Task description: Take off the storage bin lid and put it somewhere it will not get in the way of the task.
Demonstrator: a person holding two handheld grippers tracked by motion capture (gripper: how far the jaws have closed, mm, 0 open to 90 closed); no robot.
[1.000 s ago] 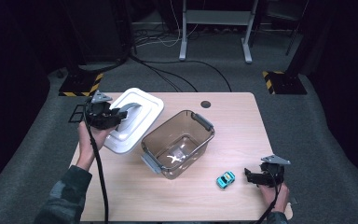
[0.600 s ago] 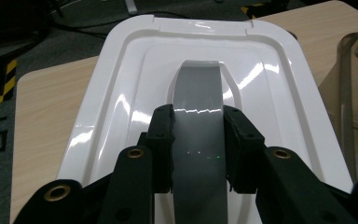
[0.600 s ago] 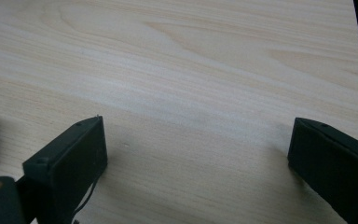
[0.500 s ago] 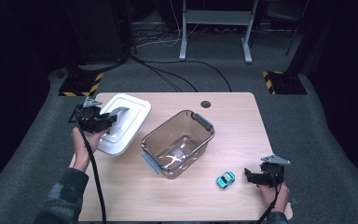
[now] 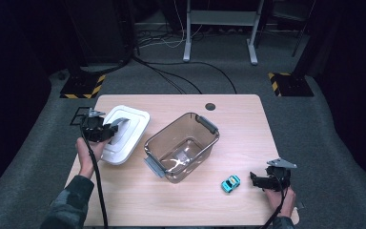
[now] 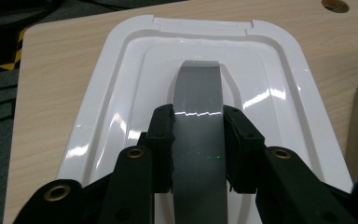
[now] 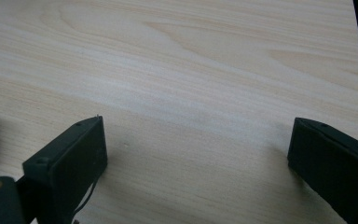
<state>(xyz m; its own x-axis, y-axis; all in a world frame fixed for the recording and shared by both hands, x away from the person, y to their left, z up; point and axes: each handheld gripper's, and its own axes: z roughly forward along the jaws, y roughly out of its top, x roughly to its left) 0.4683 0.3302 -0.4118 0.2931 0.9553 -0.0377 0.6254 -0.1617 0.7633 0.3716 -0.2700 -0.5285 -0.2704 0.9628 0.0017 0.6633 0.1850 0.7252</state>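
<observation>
A white box lid (image 5: 132, 125) with a grey handle (image 6: 198, 88) sits low at the table's left side; I cannot tell whether it touches the wood. My left gripper (image 5: 111, 129) is shut on that handle, its two pads (image 6: 164, 128) pressing the strip's sides in the left gripper view, around the lid (image 6: 121, 100). A clear brown-tinted container (image 5: 170, 130) with grey clasps stands open and empty at the middle. A small turquoise toy car (image 5: 230, 183) lies right of it. Just right of the car, my right gripper (image 5: 254, 180) rests open, with bare wood between its jaws (image 7: 196, 149).
The wooden table (image 5: 238, 124) has a round cable hole (image 5: 210, 106) near its far edge. Past the table lie grey carpet, cables and black-and-yellow striped stand feet (image 5: 80, 89). The table's right edge runs close to the right gripper.
The left hand has carried the lid down and to the left, away from the container. The right hand and the toy car have kept still.
</observation>
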